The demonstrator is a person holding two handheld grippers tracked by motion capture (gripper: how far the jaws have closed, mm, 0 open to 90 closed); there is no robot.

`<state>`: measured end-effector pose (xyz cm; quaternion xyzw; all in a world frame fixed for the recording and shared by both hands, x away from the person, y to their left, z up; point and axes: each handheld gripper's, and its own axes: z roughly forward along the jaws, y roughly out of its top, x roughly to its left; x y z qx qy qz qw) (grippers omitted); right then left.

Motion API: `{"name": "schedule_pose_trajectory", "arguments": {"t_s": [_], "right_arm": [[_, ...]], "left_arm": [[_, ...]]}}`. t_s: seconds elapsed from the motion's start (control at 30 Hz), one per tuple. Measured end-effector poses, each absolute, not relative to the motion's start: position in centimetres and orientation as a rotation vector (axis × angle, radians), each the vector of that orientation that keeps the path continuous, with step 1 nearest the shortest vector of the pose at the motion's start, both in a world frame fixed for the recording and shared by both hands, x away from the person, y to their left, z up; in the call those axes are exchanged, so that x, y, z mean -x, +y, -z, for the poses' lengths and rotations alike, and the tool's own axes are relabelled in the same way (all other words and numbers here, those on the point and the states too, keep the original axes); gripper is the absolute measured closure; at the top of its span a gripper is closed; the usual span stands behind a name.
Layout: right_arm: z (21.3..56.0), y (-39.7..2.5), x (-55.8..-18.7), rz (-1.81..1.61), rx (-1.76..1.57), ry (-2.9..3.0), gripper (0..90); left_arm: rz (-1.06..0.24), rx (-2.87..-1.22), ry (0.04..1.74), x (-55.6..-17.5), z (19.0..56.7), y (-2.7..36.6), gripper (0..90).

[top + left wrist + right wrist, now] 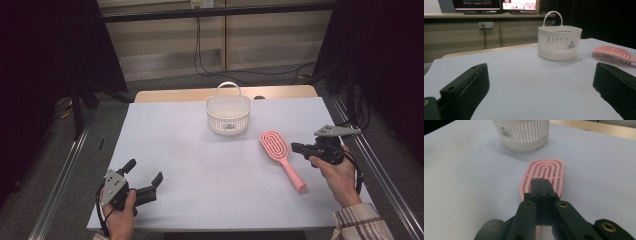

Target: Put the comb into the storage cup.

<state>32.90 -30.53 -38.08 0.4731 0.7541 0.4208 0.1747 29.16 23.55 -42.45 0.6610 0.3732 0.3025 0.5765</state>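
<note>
Pink brush [281,157] lies untouched; right tool [296,148] pressed together (just beside it), left tool [145,170] spread apart.

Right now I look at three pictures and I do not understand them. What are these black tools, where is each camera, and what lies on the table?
No robot is here. A person holds a two-jaw hand tool in each hand. The high view looks down on the table: the left gripper sits near the front left, its jaws wide apart and holding nothing. The right gripper is beside the pink hairbrush, its jaws pressed together and holding nothing. The other two pictures come from cameras riding on each gripper, looking along its jaws. On the table lie the hairbrush and, behind it, a white slotted basket with a handle, standing upright.
</note>
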Motion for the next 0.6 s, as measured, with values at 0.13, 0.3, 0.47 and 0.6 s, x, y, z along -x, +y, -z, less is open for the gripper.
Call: {"name": "schedule_pose_trajectory", "arguments": {"t_s": [0.13,0.3,0.47,0.6], "right_arm": [[38.2,-29.4,-32.5,-1.136,-1.331,2.247,90.0],[38.8,-28.8,-32.2,-1.101,-1.329,2.357,90.0],[39.5,-28.6,-32.1,-1.067,-1.338,2.405,90.0],[40.0,-28.6,-31.9,-1.037,-1.353,2.443,90.0]], "left_arm": [[-0.713,-1.549,0.875,-29.1,42.4,23.6,0.8],[-0.709,-1.547,0.876,-29.1,42.4,23.6,0.8],[-0.709,-1.545,0.874,-29.2,42.4,23.5,0.8],[-0.71,-1.545,0.877,-29.2,42.4,23.6,0.8]]}}
